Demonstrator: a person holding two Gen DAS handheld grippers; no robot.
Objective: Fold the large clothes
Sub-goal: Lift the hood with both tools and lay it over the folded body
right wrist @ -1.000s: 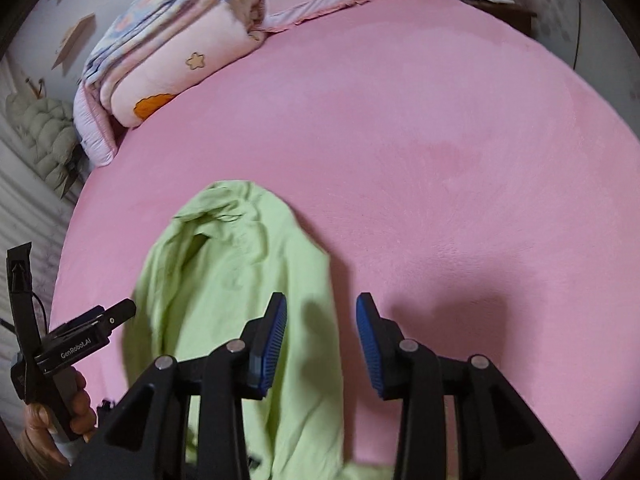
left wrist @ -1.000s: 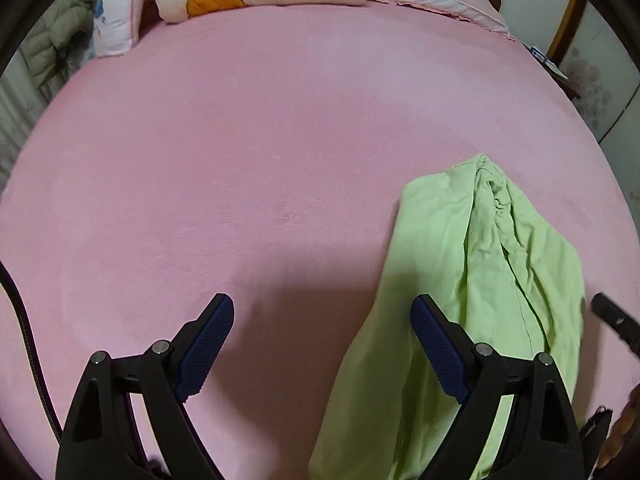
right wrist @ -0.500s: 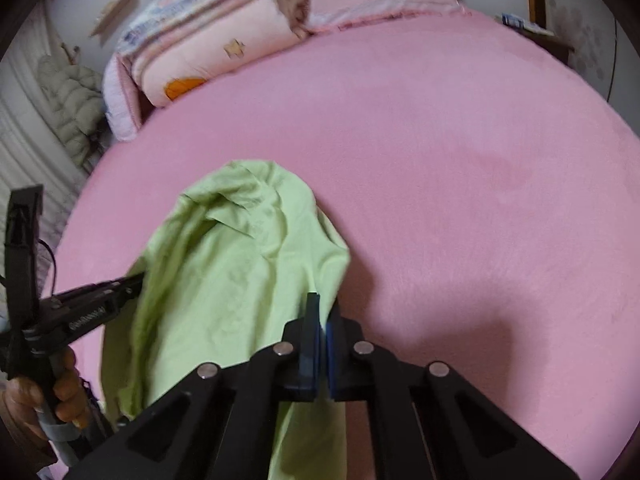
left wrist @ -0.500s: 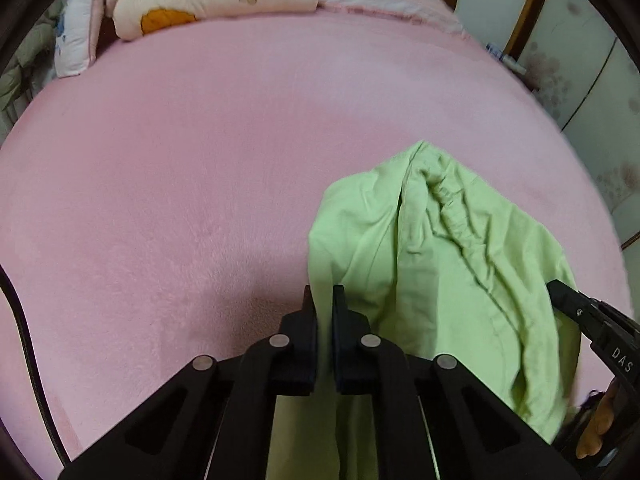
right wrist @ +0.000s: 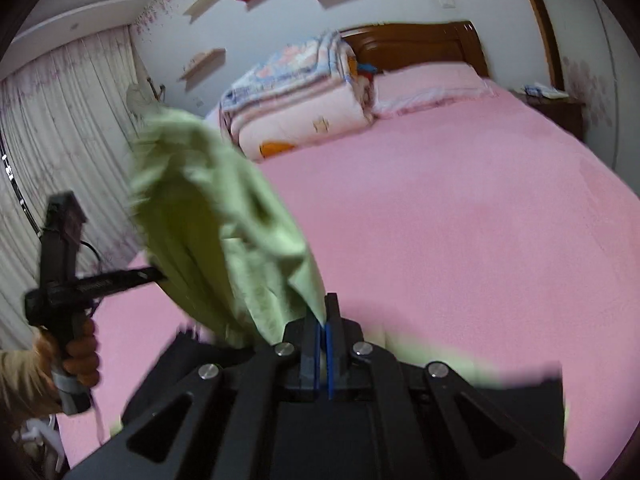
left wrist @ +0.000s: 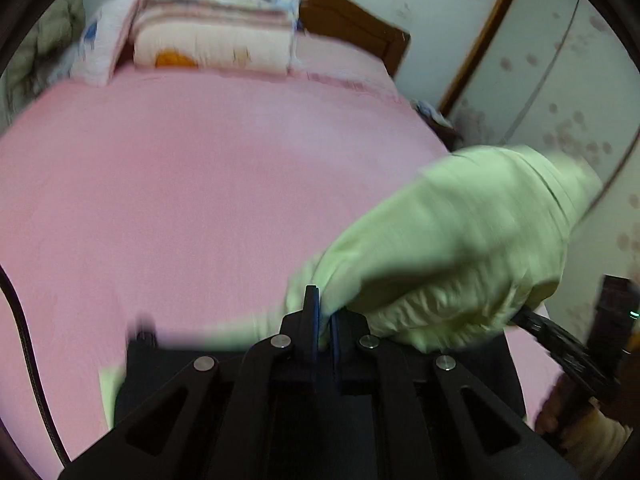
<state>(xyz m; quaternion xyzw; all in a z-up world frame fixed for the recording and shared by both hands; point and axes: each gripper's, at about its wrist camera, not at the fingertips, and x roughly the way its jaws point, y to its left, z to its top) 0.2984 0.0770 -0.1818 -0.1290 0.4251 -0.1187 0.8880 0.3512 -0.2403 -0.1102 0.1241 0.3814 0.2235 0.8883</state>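
While both hand-held grippers [left wrist: 324, 312] [right wrist: 325, 320] pinch it, the green garment [left wrist: 448, 256] hangs between them.

Both wrist views — low, facing headboard [right wrist: 416, 46]

bed [right wrist: 460, 216] — pink sheet | head end: folded quilts [right wrist: 296, 92], pink pillow [right wrist: 428, 80] — touching
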